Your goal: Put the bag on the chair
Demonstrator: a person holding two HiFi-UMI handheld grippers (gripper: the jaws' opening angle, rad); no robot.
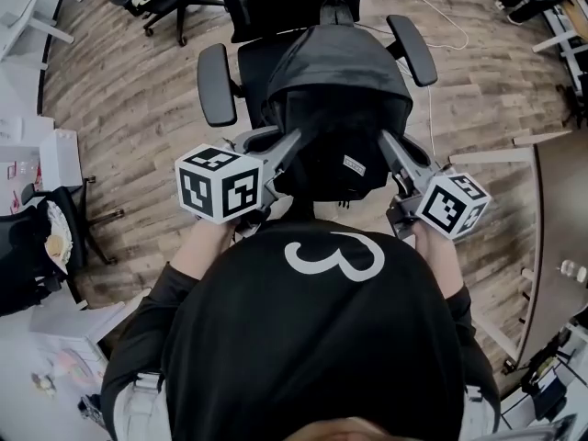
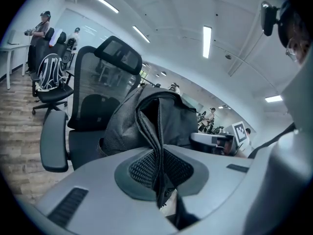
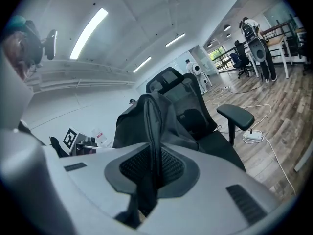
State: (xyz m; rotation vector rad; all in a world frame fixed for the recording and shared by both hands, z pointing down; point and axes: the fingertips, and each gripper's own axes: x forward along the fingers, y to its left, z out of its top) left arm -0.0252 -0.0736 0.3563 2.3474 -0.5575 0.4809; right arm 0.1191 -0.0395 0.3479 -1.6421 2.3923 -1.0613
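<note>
Past the person's black shirt [image 1: 312, 338], the head view shows the left gripper [image 1: 287, 150] and right gripper [image 1: 390, 147] holding a black backpack [image 1: 335, 81] over the office chair [image 1: 216, 85] seat. In the left gripper view the jaws pinch a fold of backpack fabric. The right gripper view shows the same, so the carry looks nearly done, and the next move is to lower it onto the seat and release.

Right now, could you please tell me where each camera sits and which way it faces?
Head view: on the person's head, looking steeply down at the bag and the chair; their torso, forearms, left gripper and right gripper show.
Left gripper view: rides on the left gripper, looking along jaws shut on the bag toward the chair.
Right gripper view: rides on the right gripper, jaws shut on the bag, chair beyond.
Shared: all three show bag and chair.
</note>
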